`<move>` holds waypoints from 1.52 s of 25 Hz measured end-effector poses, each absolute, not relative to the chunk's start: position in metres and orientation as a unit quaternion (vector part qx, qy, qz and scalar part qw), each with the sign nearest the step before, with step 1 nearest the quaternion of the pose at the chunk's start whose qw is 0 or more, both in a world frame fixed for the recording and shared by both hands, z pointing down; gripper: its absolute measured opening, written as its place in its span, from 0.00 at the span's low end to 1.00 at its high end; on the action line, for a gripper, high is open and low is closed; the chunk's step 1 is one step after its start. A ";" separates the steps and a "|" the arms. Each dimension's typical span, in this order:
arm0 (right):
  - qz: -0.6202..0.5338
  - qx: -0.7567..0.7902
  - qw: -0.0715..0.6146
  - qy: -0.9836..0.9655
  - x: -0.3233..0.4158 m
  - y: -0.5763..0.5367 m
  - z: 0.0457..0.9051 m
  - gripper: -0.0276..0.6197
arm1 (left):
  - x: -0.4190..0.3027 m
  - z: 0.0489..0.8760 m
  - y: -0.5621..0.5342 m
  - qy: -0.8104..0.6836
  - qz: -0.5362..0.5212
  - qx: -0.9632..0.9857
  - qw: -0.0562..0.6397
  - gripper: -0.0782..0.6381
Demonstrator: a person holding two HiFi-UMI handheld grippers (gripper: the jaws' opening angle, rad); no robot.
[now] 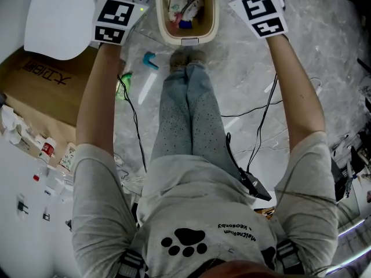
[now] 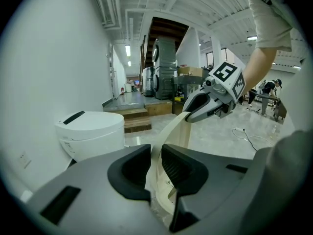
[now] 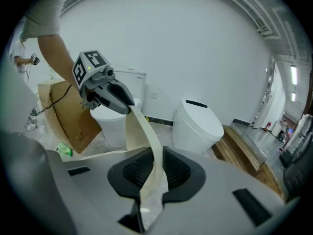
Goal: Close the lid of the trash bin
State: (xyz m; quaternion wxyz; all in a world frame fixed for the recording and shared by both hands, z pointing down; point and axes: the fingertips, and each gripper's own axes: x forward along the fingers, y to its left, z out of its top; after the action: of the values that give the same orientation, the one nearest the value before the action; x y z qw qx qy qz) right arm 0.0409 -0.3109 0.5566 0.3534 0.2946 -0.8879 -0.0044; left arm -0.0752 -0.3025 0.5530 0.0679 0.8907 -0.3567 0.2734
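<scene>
The trash bin (image 1: 164, 17) is found upright on the grey marbled floor (image 1: 243, 80), directly ahead of the person's feet. Its mouth is turned upward and uncovered, and rubbish is seen inside.

The lid (image 2: 175, 130) is seen only edge-on, as a thin cream curved band. Its long axis is laid crosswise, from one claw to the other. Its hinge is not shown.

The left claw (image 2: 155, 166) is clenched on one end of the lid's rim. The right claw (image 3: 154, 173) is clenched on the opposite end.

Bare floor is noted to the bin's right, crossed by loose cables (image 1: 258, 112) nearer the person. On the left, room is narrowed by a white toilet (image 1: 58, 19) and a cardboard box (image 1: 35, 88). A small teal item (image 1: 149, 59) lies on the floor near the bin's base.
</scene>
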 end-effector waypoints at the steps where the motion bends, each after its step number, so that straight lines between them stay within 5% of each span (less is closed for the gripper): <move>1: -0.007 0.292 0.355 -0.888 0.041 -0.308 0.557 0.17 | -0.075 0.553 -0.300 -0.356 0.274 0.891 0.066 0.22; 38: -0.069 0.239 0.400 -0.882 0.048 -0.184 0.591 0.21 | -0.065 0.588 -0.176 -0.327 0.338 0.882 0.018 0.23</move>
State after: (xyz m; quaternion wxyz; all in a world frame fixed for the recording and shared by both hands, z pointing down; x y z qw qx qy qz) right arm 0.0484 -0.1839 0.5907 0.3996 0.2394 -0.8822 -0.0693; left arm -0.0646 -0.1765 0.5880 0.0184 0.8822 -0.3270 0.3382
